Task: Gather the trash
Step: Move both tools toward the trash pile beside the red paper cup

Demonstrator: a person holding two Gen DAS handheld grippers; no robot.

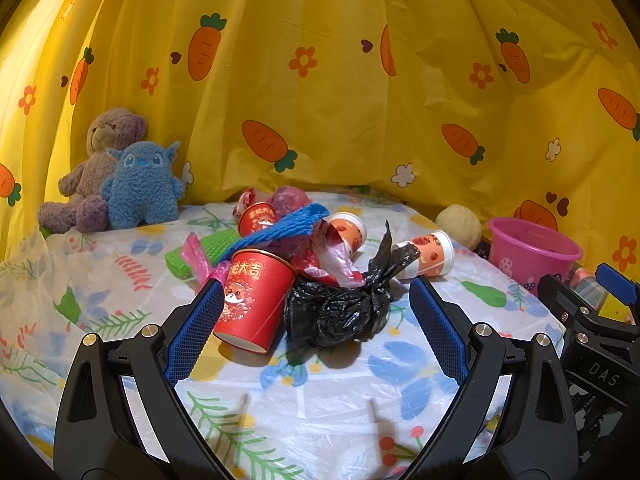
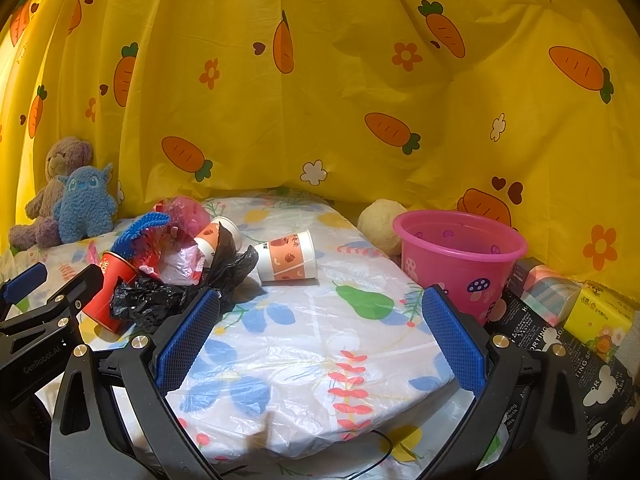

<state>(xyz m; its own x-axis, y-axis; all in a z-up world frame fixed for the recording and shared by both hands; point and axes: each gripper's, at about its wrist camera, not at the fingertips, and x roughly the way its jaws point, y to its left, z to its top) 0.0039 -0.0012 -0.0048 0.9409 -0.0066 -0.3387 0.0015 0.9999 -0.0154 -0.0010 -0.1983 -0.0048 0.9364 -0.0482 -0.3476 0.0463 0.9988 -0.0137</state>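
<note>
Plainly, the trash sat in 1 heap toward the left of the table: a crumpled black plastic bag (image 1: 340, 312) at the front, touching a red paper cup (image 1: 254, 300) lying tilted on its side, with a strip of blue foam netting (image 1: 280, 230) draped over the top and a green foam piece (image 1: 200, 254) behind. 2 white cups with orange print lay on their sides nearby, 1 (image 2: 286, 256) a little apart from the heap toward the middle.

The left gripper (image 1: 316, 332) hung low in front of the heap, its blue pads spread wide, holding nothing; the black bag and red cup lay between and just ahead of the pads, the left pad just beside the cup. The right gripper (image 2: 320, 338) was equally wide open and empty, over bare flowered tablecloth (image 2: 304, 360), with the pink bucket (image 2: 460, 260) just beyond its right finger.

I judged this the reach before a first pick, nothing yet in the bucket as far as its visible inside showed. The next move seemed to call for easing the left gripper forward and closing on the bag alone, then carrying it across to the bucket.

2 plush toys (image 1: 116, 184) sat well apart at the back left.
</note>
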